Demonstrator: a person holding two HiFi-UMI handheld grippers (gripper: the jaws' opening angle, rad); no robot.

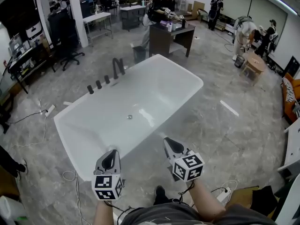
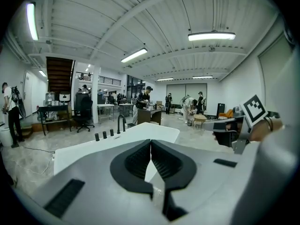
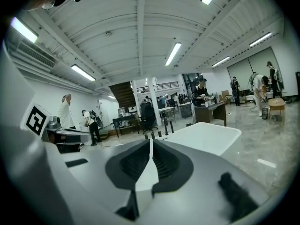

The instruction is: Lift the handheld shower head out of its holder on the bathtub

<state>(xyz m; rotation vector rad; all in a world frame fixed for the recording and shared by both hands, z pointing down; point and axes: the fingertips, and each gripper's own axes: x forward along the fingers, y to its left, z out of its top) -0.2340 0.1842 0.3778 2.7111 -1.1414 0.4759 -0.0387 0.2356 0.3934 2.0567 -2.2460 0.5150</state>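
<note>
Left tongs (image 1: pixel 111 159) and right tongs (image 1: pixel 172 146) both clenched, nothing between them, side by side at the white bathtub's (image 1: pixel 70 139) near side. Shower head is somewhere among the black fittings (image 1: pixel 107 79) on the far rim, well apart from both tongs; too small to tell which.
</note>
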